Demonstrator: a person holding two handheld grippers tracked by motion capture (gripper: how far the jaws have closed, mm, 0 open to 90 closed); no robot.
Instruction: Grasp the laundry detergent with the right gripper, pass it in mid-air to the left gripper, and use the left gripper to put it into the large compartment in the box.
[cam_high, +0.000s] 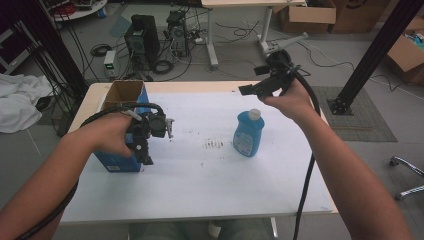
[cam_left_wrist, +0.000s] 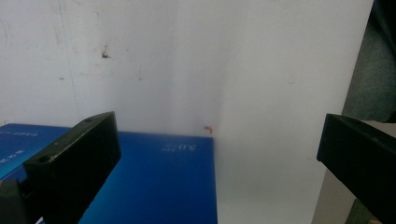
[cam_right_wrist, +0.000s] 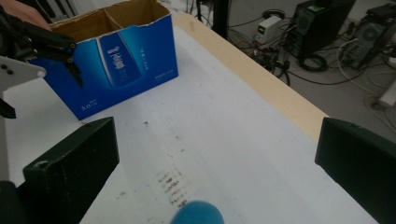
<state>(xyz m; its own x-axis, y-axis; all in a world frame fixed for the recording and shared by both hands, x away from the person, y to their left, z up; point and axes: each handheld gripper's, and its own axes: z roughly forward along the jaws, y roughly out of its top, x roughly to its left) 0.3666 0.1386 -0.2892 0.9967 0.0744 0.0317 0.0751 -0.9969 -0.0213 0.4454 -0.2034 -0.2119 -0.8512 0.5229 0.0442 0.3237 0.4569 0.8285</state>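
The right hand-held gripper (cam_right_wrist: 215, 172) looks down with its two black jaws set wide apart and nothing between them. Below lies the white counter (cam_right_wrist: 224, 126), marked by a patch of dark smudges (cam_right_wrist: 173, 184) near the middle. A rounded blue top (cam_right_wrist: 198, 213), likely of a bottle, pokes in at the bottom edge between the jaws. Farther off stands an open blue cardboard box (cam_right_wrist: 116, 60), its brown inside showing. The left hand-held gripper (cam_right_wrist: 35, 51) hangs just in front of the box. Beyond the counter's wooden edge, computer towers (cam_right_wrist: 322, 23) and cables sit on the floor
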